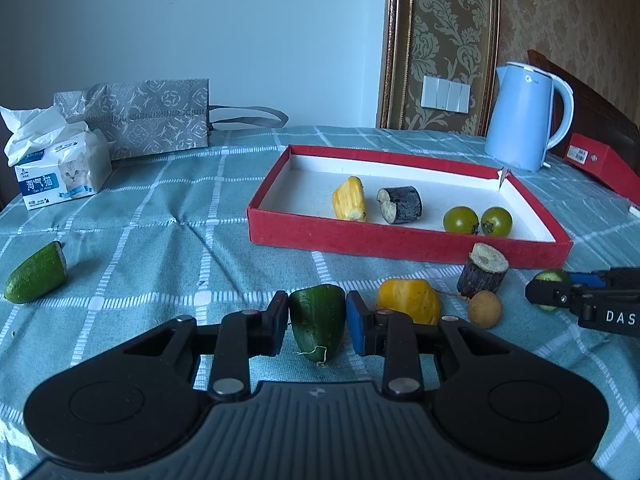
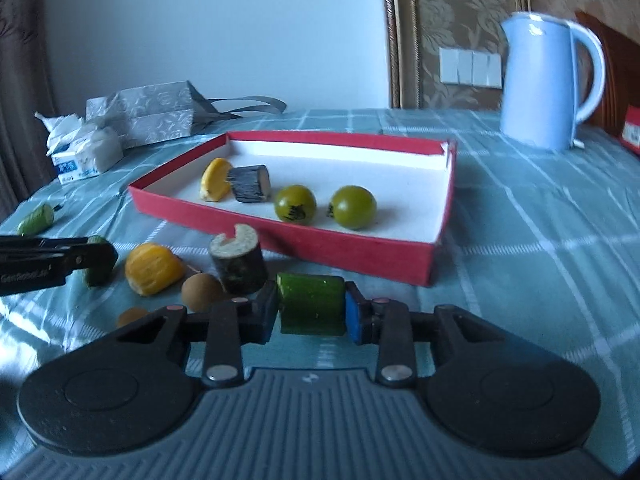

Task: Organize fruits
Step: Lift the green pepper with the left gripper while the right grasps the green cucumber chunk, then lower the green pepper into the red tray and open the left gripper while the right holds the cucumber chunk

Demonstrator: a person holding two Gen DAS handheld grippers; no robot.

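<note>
The table [image 1: 168, 208], covered by a teal checked cloth, fills the lower two thirds of both views. A pale blue kettle [image 1: 524, 116] stands at the upper right of the left wrist view, touching nothing in the box. A grey patterned bag [image 1: 148, 118] lies at the upper left, with a tissue pack [image 1: 60, 172] just beside it.

The red box [image 1: 400, 240], shallow and white inside, sits right of centre. It holds four items: a yellow piece [image 1: 350, 199] and a dark cut piece [image 1: 400, 205] close together at the left, and two green tomatoes [image 1: 478, 221] side by side at the right.

In front of the box, on the cloth, lie a second yellow piece [image 1: 408, 300], a dark stump-shaped piece [image 1: 482, 274] standing on end, and a round brown fruit [image 1: 484, 309] just beside it. A green piece [image 1: 36, 274] lies alone at the far left edge.

The left gripper [image 1: 317, 324] is clamped on a tapered green chunk [image 1: 318, 320]; both pads press its sides, at bottom centre of its view.

The right gripper [image 2: 311, 309] is clamped on a green cylinder section [image 2: 311, 309], held crosswise with its flat ends against the pads, at lower centre of the right wrist view, in front of the near wall of the box.
</note>
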